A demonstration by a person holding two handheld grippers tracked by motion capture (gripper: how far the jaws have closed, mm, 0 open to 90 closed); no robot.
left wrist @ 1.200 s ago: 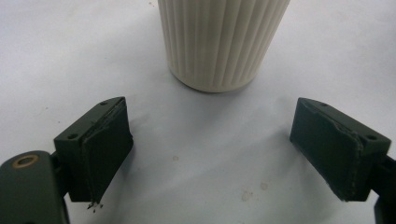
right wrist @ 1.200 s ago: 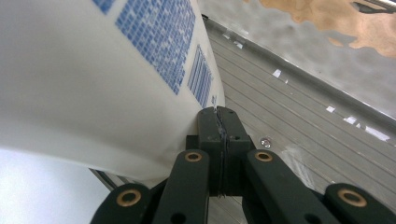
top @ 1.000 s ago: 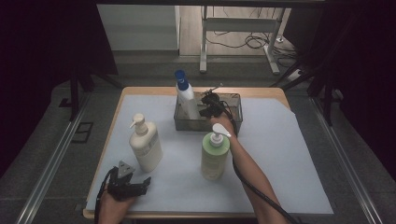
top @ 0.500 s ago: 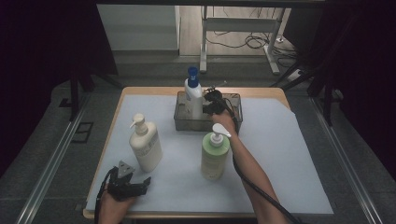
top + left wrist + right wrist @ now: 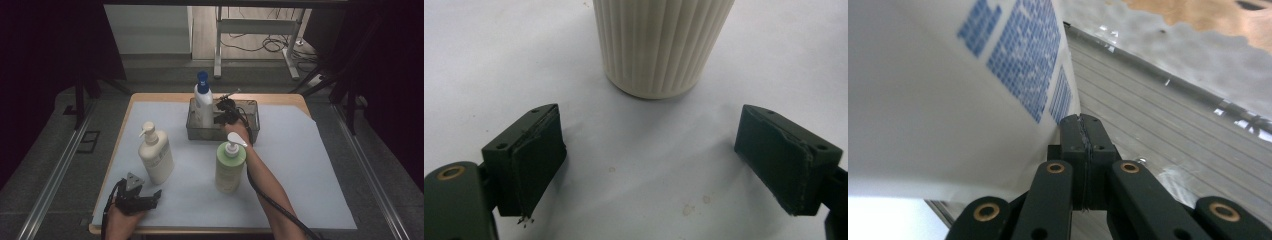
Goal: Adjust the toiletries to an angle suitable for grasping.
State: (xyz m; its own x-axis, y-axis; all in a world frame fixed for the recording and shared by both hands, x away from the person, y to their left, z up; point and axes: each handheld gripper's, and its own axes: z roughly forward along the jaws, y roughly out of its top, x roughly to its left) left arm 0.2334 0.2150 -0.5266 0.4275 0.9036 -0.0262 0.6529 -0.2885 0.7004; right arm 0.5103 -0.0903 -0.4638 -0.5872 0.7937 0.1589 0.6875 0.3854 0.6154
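Observation:
A white bottle with a blue cap (image 5: 203, 102) stands upright at the left end of a clear grey tray (image 5: 251, 131) at the back of the table. My right gripper (image 5: 220, 113) is in the tray just right of that bottle. In the right gripper view the jaws (image 5: 1082, 125) are shut with nothing between them, and their side lies against the bottle's blue-printed wall (image 5: 948, 90). My left gripper (image 5: 153, 195) rests at the front left, open and empty. Its pads (image 5: 536, 150) point at the ribbed base of a cream pump bottle (image 5: 661, 45).
The cream pump bottle (image 5: 155, 156) stands at the left and a green pump bottle (image 5: 230, 167) stands mid-table, right beside my right forearm. A white sheet (image 5: 300, 170) covers the wooden table. The table's front edge is close under the left hand.
The blue-capped bottle leaned to the left a second ago and now stands upright in the tray. The right gripper stayed beside it. The left gripper has not moved.

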